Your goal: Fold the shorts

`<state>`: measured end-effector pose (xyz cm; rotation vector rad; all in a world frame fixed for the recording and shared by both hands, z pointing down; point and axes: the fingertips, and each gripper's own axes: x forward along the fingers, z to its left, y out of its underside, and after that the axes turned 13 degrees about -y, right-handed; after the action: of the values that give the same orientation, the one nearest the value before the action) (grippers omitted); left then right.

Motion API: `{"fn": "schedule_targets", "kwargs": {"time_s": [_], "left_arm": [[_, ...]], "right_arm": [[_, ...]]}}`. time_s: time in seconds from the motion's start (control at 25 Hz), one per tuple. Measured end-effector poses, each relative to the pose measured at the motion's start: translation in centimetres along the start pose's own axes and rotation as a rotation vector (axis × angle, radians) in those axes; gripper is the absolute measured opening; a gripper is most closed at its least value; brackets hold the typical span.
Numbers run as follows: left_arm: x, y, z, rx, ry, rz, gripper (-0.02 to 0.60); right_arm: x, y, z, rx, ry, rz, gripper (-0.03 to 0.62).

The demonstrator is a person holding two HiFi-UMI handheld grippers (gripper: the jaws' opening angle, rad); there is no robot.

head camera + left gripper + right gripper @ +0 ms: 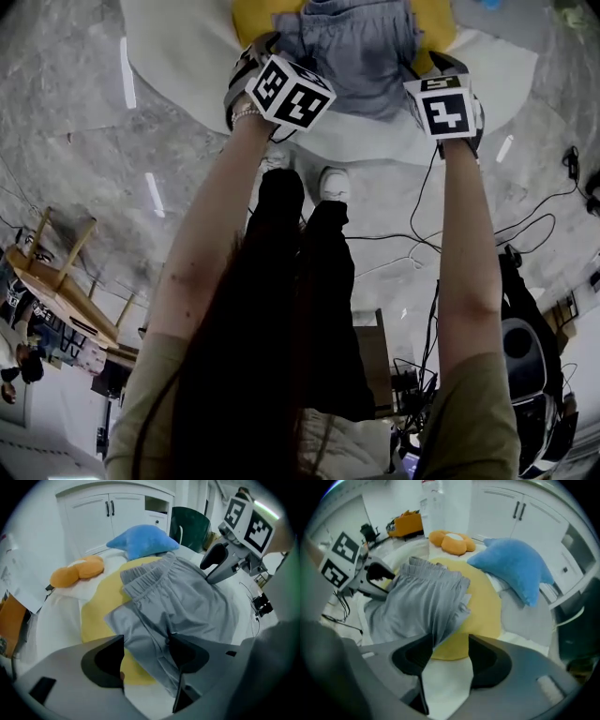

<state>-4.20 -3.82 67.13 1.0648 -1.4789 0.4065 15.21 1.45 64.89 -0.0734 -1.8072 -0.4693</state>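
No words or numbers can be read (the marker cubes [291, 92] bear only square patterns).

Seen in the left gripper view, the mat [101, 606] lies on the counter [56, 625], and the shorts [187, 606] lie partly on the mat, in the middle of the frame. The left tongs [146, 641] are at the bottom, with the near edge of the shorts between them. The pillow [140, 541] lies behind the shorts. The soft toy [77, 571] lies to the left of the pillow. The cupboard [108, 517] stands behind both, at the top. In the right gripper view the right tongs [450, 641] are at the bottom, and a corner of the shorts touches their left side. In the head view the person's shoes [333, 183] stand on the floor [112, 159], below the counter.
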Motion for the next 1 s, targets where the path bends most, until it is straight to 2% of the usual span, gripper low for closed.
{"fn": "schedule_targets", "kwargs": {"time_s": [0.04,0.12,0.24,0.32,0.4,0.48,0.52,0.6,0.68,0.72,0.76,0.88,0.96,1.0], "left_arm": [[0.3,0.3,0.3,-0.009,-0.001,0.013,0.315],[0.4,1.1,1.3,-0.064,0.004,0.034,0.327],[-0.7,1.2,3.3,-0.108,-0.005,0.009,0.328],[-2.3,-0.3,3.4,-0.032,0.021,-0.094,0.328],[-4.1,-2.9,1.9,0.134,0.093,-0.244,0.328],[-5.4,-4.9,-0.8,0.328,0.182,-0.354,0.328],[-5.3,-5.2,-2.0,0.419,0.214,-0.363,0.328],[-3.9,-4.6,-3.2,0.560,0.239,-0.305,0.330],[-1.8,-3.9,-2.6,0.607,0.228,-0.233,0.336],[-1.0,-3.9,-1.8,0.598,0.221,-0.213,0.336],[-0.4,-4.0,-1.0,0.580,0.219,-0.202,0.336],[0.2,-4.4,0.1,0.569,0.240,-0.202,0.336],[0.1,-4.4,-0.1,0.588,0.249,-0.200,0.336],[0.0,-4.3,-0.1,0.592,0.251,-0.197,0.336]], "right_arm": [[0.1,0.4,-0.6,-0.028,0.020,0.027,0.240],[0.2,1.0,-1.2,-0.025,0.004,0.051,0.241],[-1.1,-0.6,-1.0,-0.028,-0.075,-0.031,0.241],[-2.9,-3.1,0.0,-0.120,-0.114,-0.139,0.241],[-4.0,-5.6,2.1,-0.267,-0.179,-0.214,0.241],[-3.5,-6.7,4.8,-0.430,-0.254,-0.191,0.242],[-2.8,-6.6,5.8,-0.511,-0.274,-0.147,0.242],[-1.3,-5.9,6.3,-0.655,-0.268,-0.040,0.244],[-0.3,-5.4,5.1,-0.719,-0.234,0.036,0.245],[0.1,-5.3,4.2,-0.716,-0.222,0.063,0.249],[0.4,-5.1,3.3,-0.695,-0.221,0.089,0.318],[1.2,-4.6,1.3,-0.643,-0.238,0.166,0.334],[0.9,-5.1,1.3,-0.644,-0.244,0.166,0.334],[0.3,-6.0,2.0,-0.648,-0.251,0.124,0.334]]}}
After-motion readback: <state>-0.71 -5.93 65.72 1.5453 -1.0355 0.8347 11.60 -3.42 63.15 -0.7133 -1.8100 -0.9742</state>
